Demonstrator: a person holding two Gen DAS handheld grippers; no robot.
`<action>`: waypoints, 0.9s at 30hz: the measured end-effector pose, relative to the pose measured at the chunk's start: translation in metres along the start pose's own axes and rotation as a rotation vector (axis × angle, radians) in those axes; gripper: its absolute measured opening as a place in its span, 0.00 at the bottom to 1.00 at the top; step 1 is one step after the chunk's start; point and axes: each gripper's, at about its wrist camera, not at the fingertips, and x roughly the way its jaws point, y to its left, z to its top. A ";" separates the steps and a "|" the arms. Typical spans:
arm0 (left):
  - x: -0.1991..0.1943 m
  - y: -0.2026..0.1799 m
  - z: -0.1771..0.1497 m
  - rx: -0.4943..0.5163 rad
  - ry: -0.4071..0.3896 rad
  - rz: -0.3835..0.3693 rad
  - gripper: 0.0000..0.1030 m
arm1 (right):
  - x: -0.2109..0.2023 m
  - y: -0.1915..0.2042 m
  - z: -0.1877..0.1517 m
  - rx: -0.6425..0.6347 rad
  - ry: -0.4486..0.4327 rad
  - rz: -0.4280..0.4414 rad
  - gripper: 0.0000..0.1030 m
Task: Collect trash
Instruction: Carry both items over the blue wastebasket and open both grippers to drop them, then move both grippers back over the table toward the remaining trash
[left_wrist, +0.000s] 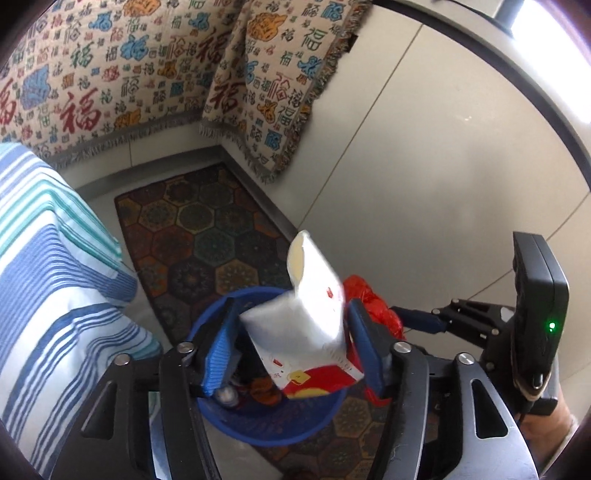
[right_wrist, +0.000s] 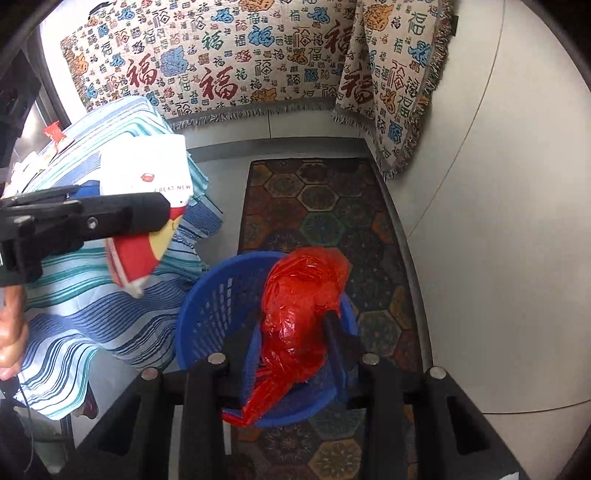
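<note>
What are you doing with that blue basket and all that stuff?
A person is collecting trash with a gripper in each hand. The left gripper is open around a white and red paper packet over the blue plastic basket. The right gripper holds a crumpled red plastic bag above the same basket, which stands on a patterned rug.

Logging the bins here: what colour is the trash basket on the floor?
Blue, with slotted sides; the basket shows best in the right wrist view.

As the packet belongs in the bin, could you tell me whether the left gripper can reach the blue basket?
Probably yes: the left gripper is over the blue basket, white packet between its jaws; the red bag crowds only one side.
</note>
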 end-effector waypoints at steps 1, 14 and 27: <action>0.003 0.001 0.001 -0.004 0.005 -0.007 0.63 | 0.001 -0.001 0.000 0.005 0.000 0.006 0.35; 0.010 0.005 0.000 0.007 0.023 0.006 0.73 | 0.002 0.001 0.006 0.004 -0.012 -0.002 0.51; -0.082 0.018 -0.024 0.018 -0.065 0.074 0.86 | -0.034 0.007 0.023 0.001 -0.203 -0.098 0.60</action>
